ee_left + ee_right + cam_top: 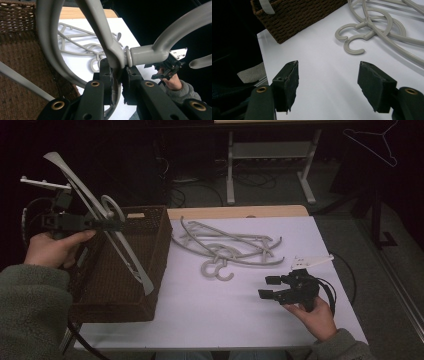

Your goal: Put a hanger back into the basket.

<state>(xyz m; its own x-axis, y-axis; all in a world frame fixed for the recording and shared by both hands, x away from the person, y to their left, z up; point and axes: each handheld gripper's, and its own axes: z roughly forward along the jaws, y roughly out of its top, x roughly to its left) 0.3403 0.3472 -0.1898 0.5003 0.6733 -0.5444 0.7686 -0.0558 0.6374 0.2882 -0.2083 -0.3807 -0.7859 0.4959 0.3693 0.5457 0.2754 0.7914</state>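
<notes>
- The left gripper [117,82] sits nearest the lens in its own view, jaws clamped narrow on the neck of a grey hanger [110,45], just below the hook's collar.
- From the high view, the left gripper [107,225] holds that hanger [102,220] above the wicker basket [150,285], tilted so that one arm rises up and away from the basket and the other slants down across the basket's open top.
- The left hand [52,250] grips the tool at the basket's far-left side.
- The pile of hangers [225,245] lies on the white table [210,315] just right of the basket, hooks pointing toward the near edge.
- The right gripper [267,287] rests on the table well to the right of the basket, near the pile; its jaws stand wide apart with nothing between them, as the right gripper view [328,85] shows.
- The right hand [315,317] holds it from the near side.
</notes>
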